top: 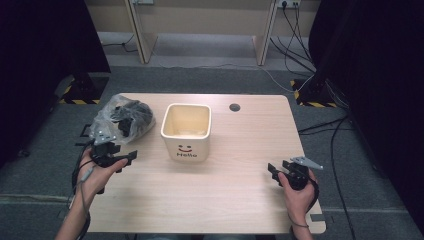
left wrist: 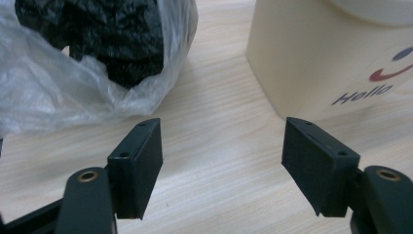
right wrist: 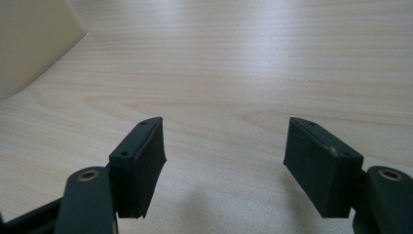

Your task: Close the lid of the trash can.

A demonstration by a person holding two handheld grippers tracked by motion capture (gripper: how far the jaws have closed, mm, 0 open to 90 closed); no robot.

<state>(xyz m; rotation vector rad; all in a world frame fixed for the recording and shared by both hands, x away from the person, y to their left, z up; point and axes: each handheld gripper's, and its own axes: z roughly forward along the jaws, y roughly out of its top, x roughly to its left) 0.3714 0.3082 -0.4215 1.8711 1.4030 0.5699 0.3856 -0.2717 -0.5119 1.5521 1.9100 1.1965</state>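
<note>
Table [top: 240,200] carrying cream "Hello" pot [top: 186,131] near middle, clear plastic bag [top: 125,117] with black contents lying at left edge toward far corner. Left gripper [top: 131,156] hovering just beside bag, near left edge; right gripper [top: 272,172] sitting near right edge, well apart from pot.

Left gripper view: jaws standing wide, nothing between; bag [left wrist: 73,73] lying just ahead left, pot [left wrist: 331,53] ahead right.

Right gripper view: jaws standing wide, gripping nothing, over bare tabletop [right wrist: 243,63]; pot corner [right wrist: 34,44] showing far left.
</note>
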